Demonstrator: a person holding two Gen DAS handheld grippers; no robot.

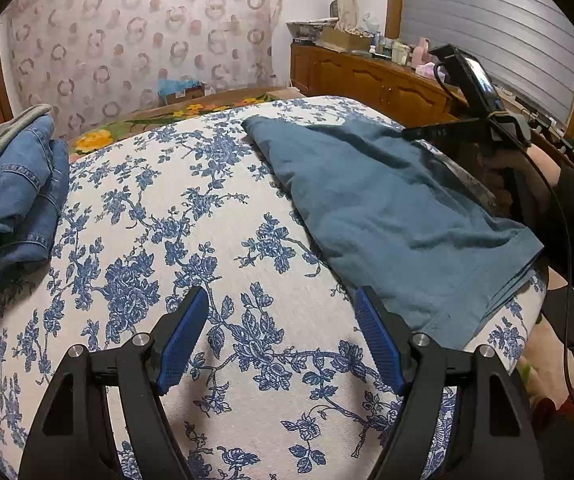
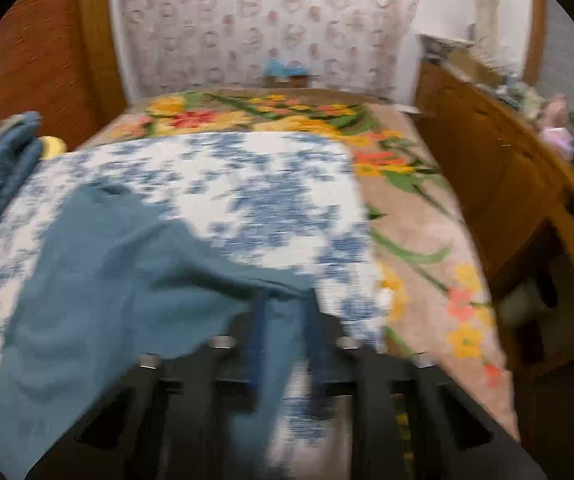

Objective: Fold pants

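Nearest to us, the left gripper [image 1: 281,344] hovers over the floral bedspread [image 1: 223,240] with its blue-padded fingers [image 1: 183,344] spread wide and nothing between them, just beside the near corner of the teal pants [image 1: 387,216]. Those pants lie partly folded on the bedspread, well apart from the folded jeans [image 1: 19,200] at its far-left edge. Through the blur we see the right gripper [image 2: 283,320] with fingers drawn close, pinching an edge of the pants; we can read no label or writing anywhere.
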